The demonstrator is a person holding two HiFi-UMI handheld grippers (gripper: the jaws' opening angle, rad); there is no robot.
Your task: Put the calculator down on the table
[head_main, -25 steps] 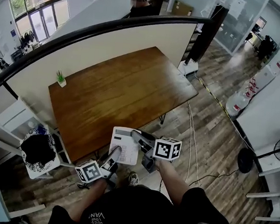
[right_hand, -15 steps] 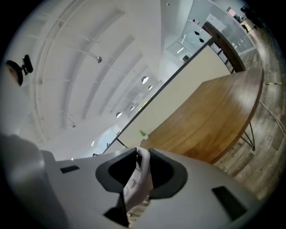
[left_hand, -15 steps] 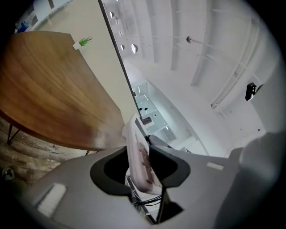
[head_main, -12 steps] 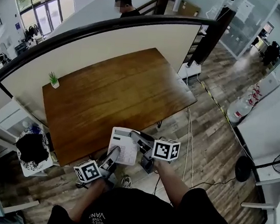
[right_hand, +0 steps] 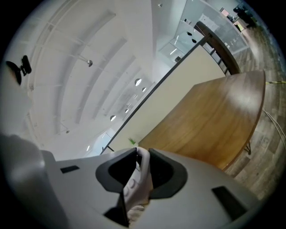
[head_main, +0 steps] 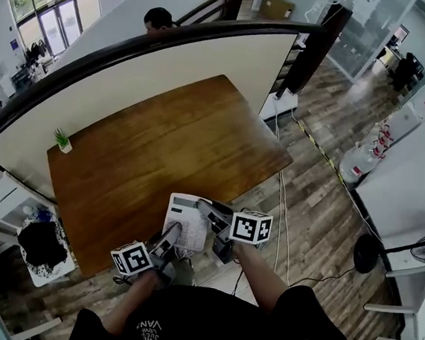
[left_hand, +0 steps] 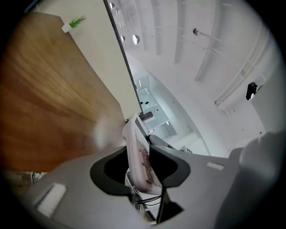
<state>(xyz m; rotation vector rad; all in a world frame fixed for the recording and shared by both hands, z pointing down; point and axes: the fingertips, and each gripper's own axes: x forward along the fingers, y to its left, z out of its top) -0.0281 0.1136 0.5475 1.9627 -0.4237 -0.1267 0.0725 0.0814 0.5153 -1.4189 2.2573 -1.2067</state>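
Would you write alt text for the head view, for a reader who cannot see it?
Seen from above, a person's left gripper and right gripper hold a white calculator between them at the near edge of a wooden table. A potted plant stands near its far left corner.

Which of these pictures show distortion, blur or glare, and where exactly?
Head view: strong fisheye, the partition rail bends into an arc, otherwise sharp. Left gripper view: dark round vignette, pale glare patch on the table, calculator soft. Right gripper view: same vignette, washed-out ceiling, calculator out of focus.
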